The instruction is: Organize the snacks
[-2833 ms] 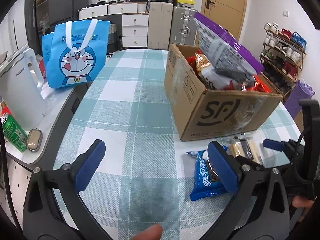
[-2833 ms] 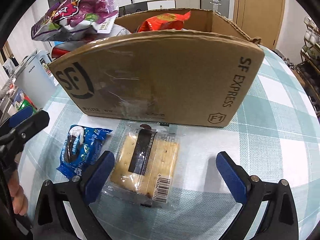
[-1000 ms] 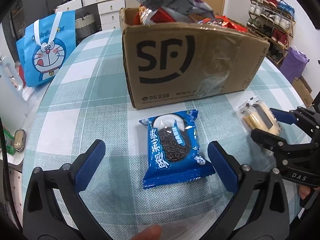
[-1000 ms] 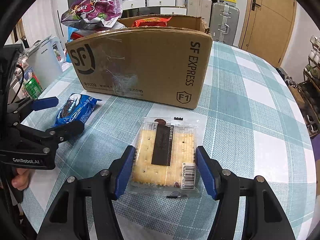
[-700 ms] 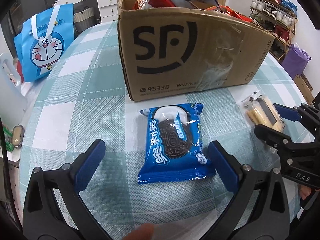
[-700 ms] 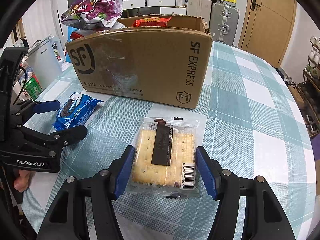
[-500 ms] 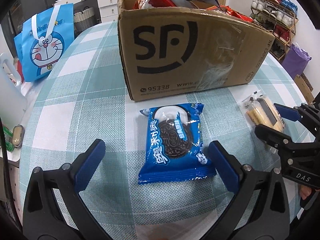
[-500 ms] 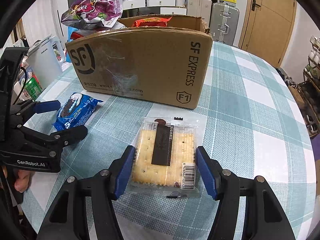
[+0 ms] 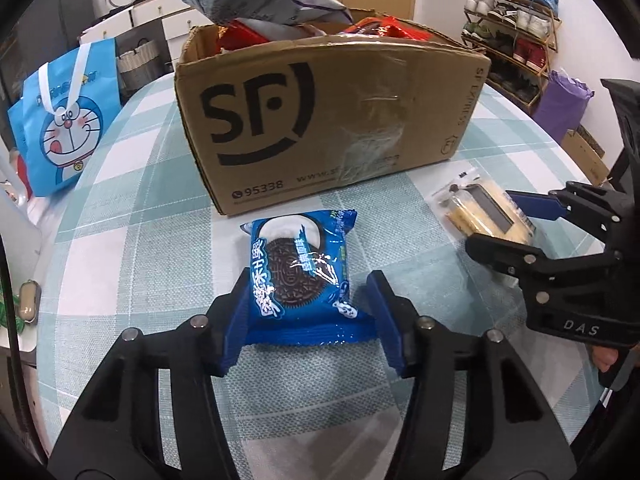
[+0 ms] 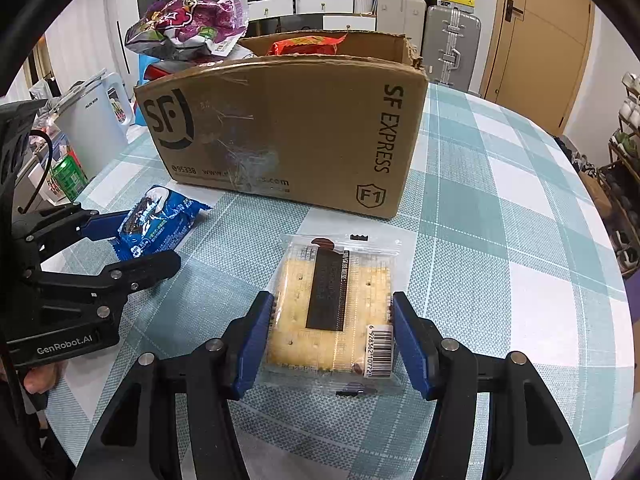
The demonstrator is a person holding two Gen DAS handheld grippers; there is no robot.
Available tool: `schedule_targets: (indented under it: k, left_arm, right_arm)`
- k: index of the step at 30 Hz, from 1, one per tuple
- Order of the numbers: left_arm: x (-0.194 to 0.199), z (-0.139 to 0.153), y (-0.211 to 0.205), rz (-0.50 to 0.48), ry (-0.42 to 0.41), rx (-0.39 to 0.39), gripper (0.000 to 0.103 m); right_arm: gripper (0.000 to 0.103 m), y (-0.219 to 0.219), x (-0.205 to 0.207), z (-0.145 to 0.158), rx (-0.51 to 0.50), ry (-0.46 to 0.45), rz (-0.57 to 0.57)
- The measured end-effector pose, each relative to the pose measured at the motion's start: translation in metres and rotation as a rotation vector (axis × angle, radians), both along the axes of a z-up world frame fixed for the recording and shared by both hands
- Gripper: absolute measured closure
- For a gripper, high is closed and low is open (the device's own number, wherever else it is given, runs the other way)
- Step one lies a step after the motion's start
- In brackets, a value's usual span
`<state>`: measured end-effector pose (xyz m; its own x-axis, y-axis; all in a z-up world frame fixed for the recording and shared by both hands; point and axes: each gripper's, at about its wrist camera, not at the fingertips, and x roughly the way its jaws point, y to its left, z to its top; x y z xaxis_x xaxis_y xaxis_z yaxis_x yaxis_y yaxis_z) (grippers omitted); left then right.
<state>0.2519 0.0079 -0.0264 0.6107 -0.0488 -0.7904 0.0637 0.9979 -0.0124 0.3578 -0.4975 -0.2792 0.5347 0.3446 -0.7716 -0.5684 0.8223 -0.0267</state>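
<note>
In the left wrist view, the left gripper (image 9: 307,312) has just been closing its jaws, which now clamp the blue foil cookie packet (image 9: 298,276) lying on the teal-checked worktop (image 9: 132,248) before the brown cardboard box (image 9: 320,120). In the right wrist view, the right gripper (image 10: 332,338) pinches the clear cracker packet (image 10: 334,308). Both grasps look set; lifting each packet into the box should follow.

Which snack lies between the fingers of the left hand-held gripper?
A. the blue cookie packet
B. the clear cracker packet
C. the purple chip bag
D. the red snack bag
A: in the left wrist view the blue cookie packet sits on the table between the fingers of the left hand-held gripper, whose jaws have just been closing on it.
</note>
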Motion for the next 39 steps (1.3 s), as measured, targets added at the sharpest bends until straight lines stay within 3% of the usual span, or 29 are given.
schedule_targets:
  k: [7,17,32,39]
  left_arm:
    - [-0.006,0.007,-0.003,-0.023,-0.027,-0.030,0.052]
    - [-0.019,0.038,-0.006,-0.045,-0.105,-0.034,0.052]
    - [-0.035,0.072,-0.003,-0.034,-0.170,-0.038,0.052]
    - [-0.042,0.076,0.012,-0.010,-0.161,-0.048,0.052]
  right_arm:
    - [0.043,-0.001,-0.001,0.001,0.001,-0.005,-0.003]
    - [0.044,-0.006,-0.008,0.010,0.047,-0.032,0.003]
    - [0.044,-0.022,-0.024,0.055,0.186,-0.135,-0.023]
    - [0.044,-0.018,-0.033,0.071,0.213,-0.177,-0.019]
